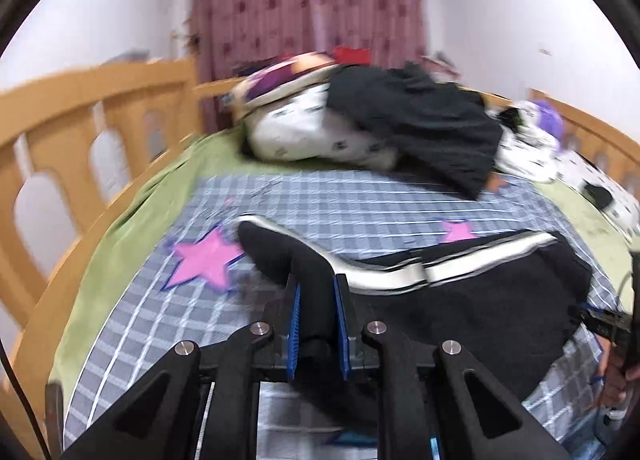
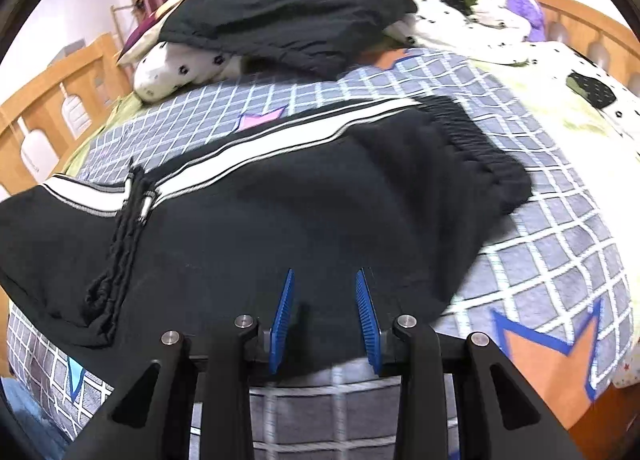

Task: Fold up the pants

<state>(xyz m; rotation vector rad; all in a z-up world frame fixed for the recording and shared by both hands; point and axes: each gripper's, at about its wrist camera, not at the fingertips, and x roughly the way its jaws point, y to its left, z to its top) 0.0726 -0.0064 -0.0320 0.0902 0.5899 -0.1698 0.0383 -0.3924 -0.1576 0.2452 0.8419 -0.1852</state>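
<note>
Black pants [image 1: 480, 300] with a white side stripe [image 1: 400, 276] lie across a checked blanket on a bed. My left gripper [image 1: 318, 286] is shut on a black end of the pants, which it holds raised off the blanket. In the right wrist view the pants [image 2: 280, 200] spread out with the elastic waistband [image 2: 472, 148] at the far right and a drawstring [image 2: 120, 240] at the left. My right gripper [image 2: 325, 280] sits at their near edge, and black cloth fills the gap between its blue pads. The right gripper [image 1: 604, 320] also shows at the pants' right edge, held by a hand [image 1: 616, 380].
The checked blanket [image 1: 320, 200] with pink and orange stars covers a green sheet [image 1: 132, 220]. A heap of black clothes [image 1: 420, 124] lies on a spotted white pillow [image 1: 312, 132] at the bed's far end. A wooden rail [image 1: 80, 120] runs along the left, and a pink curtain [image 1: 304, 0] hangs behind.
</note>
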